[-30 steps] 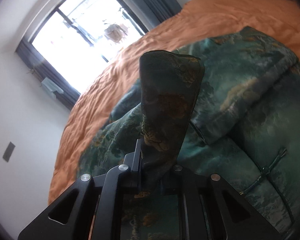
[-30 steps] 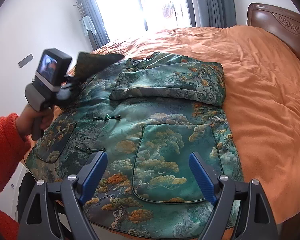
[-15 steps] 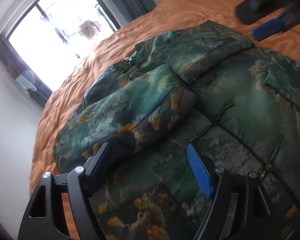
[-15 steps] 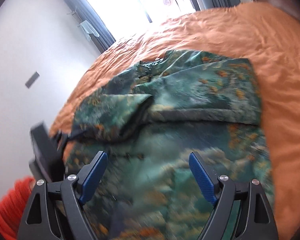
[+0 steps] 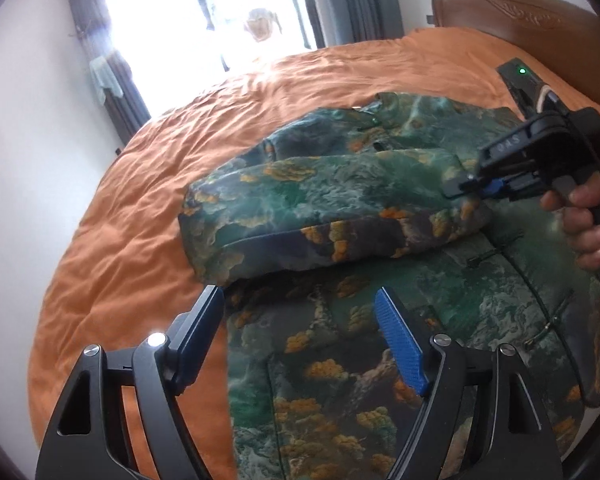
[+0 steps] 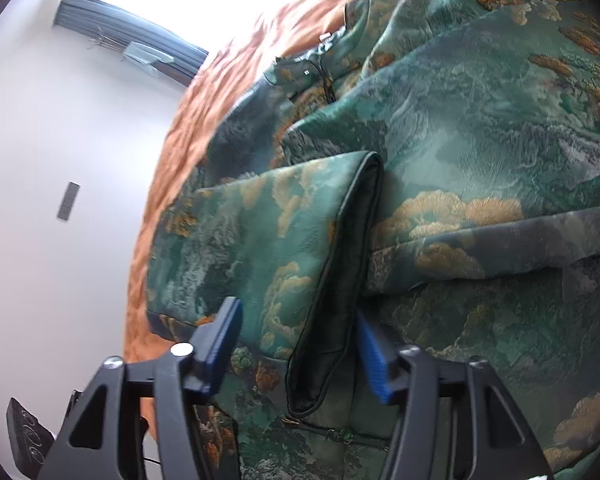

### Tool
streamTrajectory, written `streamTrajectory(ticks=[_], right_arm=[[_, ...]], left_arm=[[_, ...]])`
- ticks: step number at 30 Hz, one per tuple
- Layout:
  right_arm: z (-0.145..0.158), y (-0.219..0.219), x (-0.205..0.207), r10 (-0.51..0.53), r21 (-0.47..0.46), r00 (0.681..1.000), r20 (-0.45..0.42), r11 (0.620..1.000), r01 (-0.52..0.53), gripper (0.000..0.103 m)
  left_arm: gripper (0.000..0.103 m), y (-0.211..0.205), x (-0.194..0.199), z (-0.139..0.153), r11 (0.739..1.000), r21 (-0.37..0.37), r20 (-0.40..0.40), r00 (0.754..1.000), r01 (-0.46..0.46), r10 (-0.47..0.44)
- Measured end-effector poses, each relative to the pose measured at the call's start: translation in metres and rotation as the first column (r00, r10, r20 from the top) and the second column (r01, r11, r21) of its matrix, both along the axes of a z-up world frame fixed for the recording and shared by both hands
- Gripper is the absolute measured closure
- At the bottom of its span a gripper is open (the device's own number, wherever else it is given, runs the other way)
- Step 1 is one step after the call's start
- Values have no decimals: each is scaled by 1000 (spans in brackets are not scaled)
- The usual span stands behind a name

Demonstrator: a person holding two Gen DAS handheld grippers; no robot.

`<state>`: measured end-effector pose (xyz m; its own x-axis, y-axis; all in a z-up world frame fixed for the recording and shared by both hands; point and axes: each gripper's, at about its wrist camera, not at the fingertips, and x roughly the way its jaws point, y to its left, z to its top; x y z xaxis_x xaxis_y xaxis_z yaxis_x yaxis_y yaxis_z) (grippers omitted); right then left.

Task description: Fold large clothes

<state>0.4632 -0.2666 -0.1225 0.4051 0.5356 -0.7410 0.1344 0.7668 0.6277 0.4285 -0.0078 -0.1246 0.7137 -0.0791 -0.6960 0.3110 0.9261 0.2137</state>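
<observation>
Looking along the left hand-held gripper [image 5: 300, 344], the green brocade jacket [image 5: 380, 340] lies spread on the orange bed cover [image 5: 140, 208], its patterned front facing up. One sleeve [image 5: 320, 216] is folded across the chest, with its cuff end toward the right. The left jaws stand wide apart with nothing between them (only jacket fabric below), hovering over the lower part of the garment near its left edge. Across the jacket, the right hand-held gripper [image 5: 476, 190] reaches the sleeve's cuff end, gripped by a hand [image 5: 580, 216] with a cable trailing down. A carved wooden headboard [image 5: 512, 8] and a bright window [image 5: 204, 12] stand behind the bed.

From the right wrist view, the right hand-held gripper [image 6: 296, 344] straddles the sleeve cuff [image 6: 332, 312], whose dark lining shows at the opening. Its jaws have just been closing and sit narrowed around the cuff; the right pad lies against the fabric, while the left pad appears just clear of it, so a firm pinch is not evident. The other sleeve [image 6: 480, 184] lies folded across the chest to the right.
</observation>
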Motion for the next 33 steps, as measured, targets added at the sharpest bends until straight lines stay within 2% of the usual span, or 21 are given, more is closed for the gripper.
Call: streamTrajectory(ticks=[1,3,5,7,9,11,16,18,19,20,21,23,24,26,28,30,32,33], right_arm=[[3,3,2,11,-36,1000,-7,999,-11,87],[15,10,0,40,-92,999,13,995,-39,89],[43,23,0,110,-190,987,115,978,-87,90],[72,32,5,176,-304,959,224,947,-102,90],[85,32,17,203,-367,942,268,925,-95,90],[81,27,34,196,-390,944,267,917,-80,90],[26,12,63,170,-419,974,152,903,-93,90],[9,7,64,163,-422,977,135,902,-93,89],[4,6,64,156,-416,978,138,905,-86,86],[3,5,63,150,-415,979,141,906,-79,78],[2,5,63,142,-421,979,143,904,-70,76],[4,6,60,144,-439,980,134,895,-72,59],[7,6,57,157,-456,980,122,886,-85,56],[21,5,49,177,-518,977,123,851,-89,54],[38,5,39,187,-572,968,167,818,-59,54],[55,6,33,194,-573,954,229,819,-29,54],[68,10,29,218,-539,933,287,842,-31,54],[71,14,29,239,-510,921,309,859,-52,54]], left_arm=[[23,4,3,-1,1000,-13,-5,1000,-19,19],[23,16,8,0,997,-52,-11,999,-51,51],[23,22,16,1,993,-88,-15,997,-75,74],[23,25,23,2,988,-123,-19,995,-98,96],[23,27,28,2,981,-160,-26,994,-113,110],[23,28,35,0,976,-177,-38,992,-124,119],[23,33,51,-10,979,-148,-84,988,-143,132],[23,38,57,-11,979,-142,-103,986,-145,131],[23,40,61,-11,979,-142,-115,985,-145,129],[23,43,67,-9,978,-149,-127,984,-144,125],[23,46,72,-7,977,-159,-135,983,-143,122],[23,51,85,3,970,-192,-142,982,-147,121],[23,55,95,9,965,-214,-139,983,-151,123],[23,58,117,17,955,-251,-134,983,-156,126],[24,56,143,18,947,-276,-149,981,-163,125],[27,51,170,16,937,-304,-172,978,-170,121],[35,45,196,10,931,-322,-199,974,-173,113],[36,41,208,4,927,-329,-214,971,-178,110]])
